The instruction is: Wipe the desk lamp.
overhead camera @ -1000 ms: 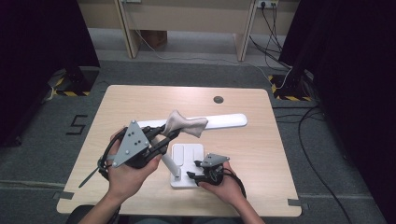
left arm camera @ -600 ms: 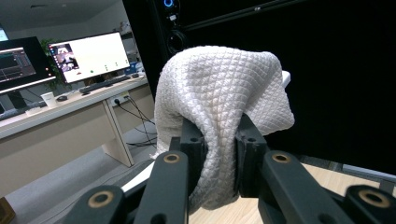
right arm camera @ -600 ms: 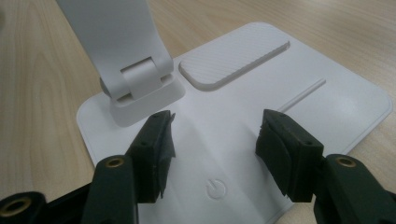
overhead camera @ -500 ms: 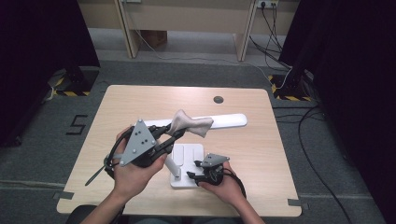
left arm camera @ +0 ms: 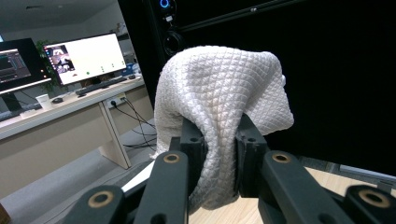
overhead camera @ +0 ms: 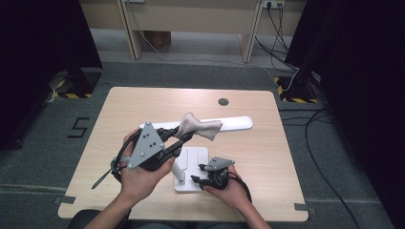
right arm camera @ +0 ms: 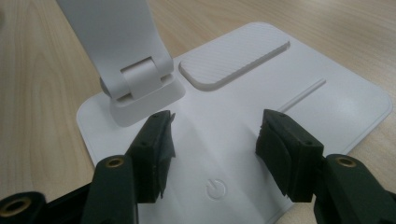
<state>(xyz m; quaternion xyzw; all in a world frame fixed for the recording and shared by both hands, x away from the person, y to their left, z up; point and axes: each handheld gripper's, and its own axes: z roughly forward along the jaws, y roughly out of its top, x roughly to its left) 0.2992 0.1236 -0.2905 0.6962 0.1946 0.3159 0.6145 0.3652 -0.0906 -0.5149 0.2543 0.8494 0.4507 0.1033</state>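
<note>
The high view looks forward and down from above the person's side of the table (overhead camera: pixel 248 143), far enough off to take in the whole tabletop, the grey floor around it and the desk legs at the top of the frame.

The left gripper view rides on the left tool (left arm camera: pixel 219 140) and faces nearly level, out across the room; a white cloth (left arm camera: pixel 219 93) sits very near the lens at the centre of the frame, with monitors on a desk at upper left.

The right gripper view rides on the right tool (right arm camera: pixel 215 140), tilted down and very close to the white lamp base (right arm camera: pixel 299 102) on the tabletop.

The high view shares the cloth (overhead camera: pixel 198 128) with the left gripper view and the lamp base (overhead camera: pixel 193 157) with the right gripper view.
</note>
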